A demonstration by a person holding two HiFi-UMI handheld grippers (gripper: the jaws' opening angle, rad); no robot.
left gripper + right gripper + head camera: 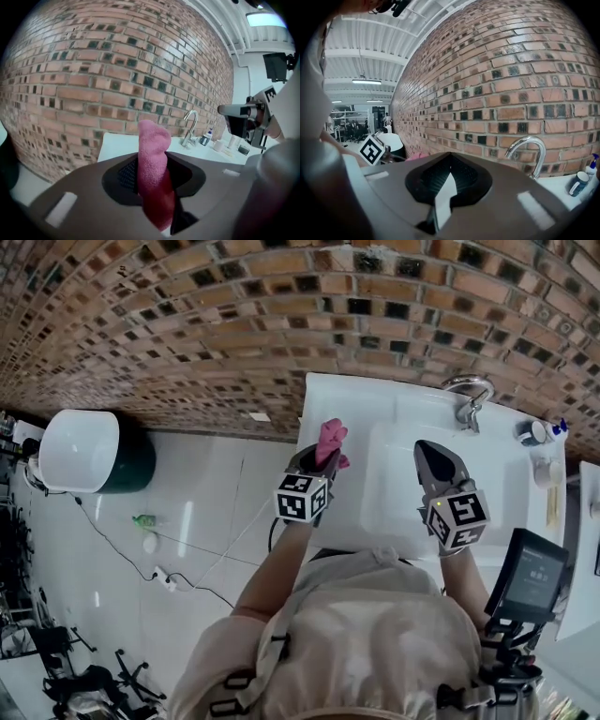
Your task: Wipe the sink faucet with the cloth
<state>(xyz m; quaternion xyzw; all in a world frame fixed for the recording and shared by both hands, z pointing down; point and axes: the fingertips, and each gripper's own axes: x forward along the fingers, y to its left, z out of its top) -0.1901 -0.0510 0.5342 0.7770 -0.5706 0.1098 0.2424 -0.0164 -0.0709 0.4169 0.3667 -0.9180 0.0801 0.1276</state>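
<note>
A pink cloth (331, 439) sticks up from my left gripper (319, 457), which is shut on it over the left rim of the white sink (403, 512). In the left gripper view the cloth (152, 145) stands upright between the pads. The chrome faucet (469, 399) curves up at the sink's back edge against the brick wall, well ahead and to the right of the cloth. It also shows as the faucet (191, 125) and faucet (528, 147). My right gripper (428, 451) hovers over the basin, short of the faucet, jaws together and holding nothing.
Small bottles (542, 431) and a cup (546, 472) stand on the sink's right ledge. A dark device on a stand (530, 573) sits at the near right. Left of the sink, a white-lidded bin (84, 451) and a cable with a power strip (164, 579) lie on the floor.
</note>
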